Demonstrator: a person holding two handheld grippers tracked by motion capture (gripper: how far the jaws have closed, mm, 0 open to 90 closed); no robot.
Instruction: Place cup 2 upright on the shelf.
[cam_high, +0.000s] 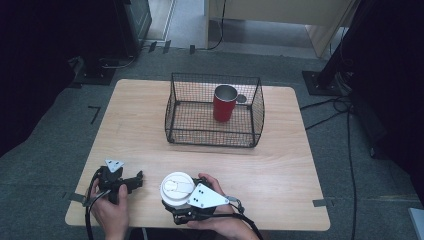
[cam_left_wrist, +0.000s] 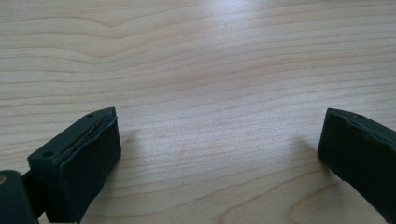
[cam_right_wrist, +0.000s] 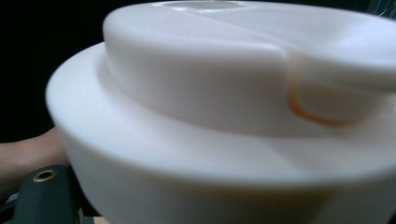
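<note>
Clamping my right hand-held gripper (cam_high: 181, 206) on the white lidded cup (cam_high: 176, 189) at the table's (cam_high: 280, 165) six o'clock edge, I rest the left hand-held gripper (cam_high: 138, 179) open at eight o'clock.

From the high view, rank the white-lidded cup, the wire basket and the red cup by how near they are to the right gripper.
1. White-lidded cup: at the table's near edge, between the right gripper's fingers.
2. Wire basket: middle of the table's far half, its near wall closest.
3. Red cup: upright inside the basket, toward its back right.
</note>
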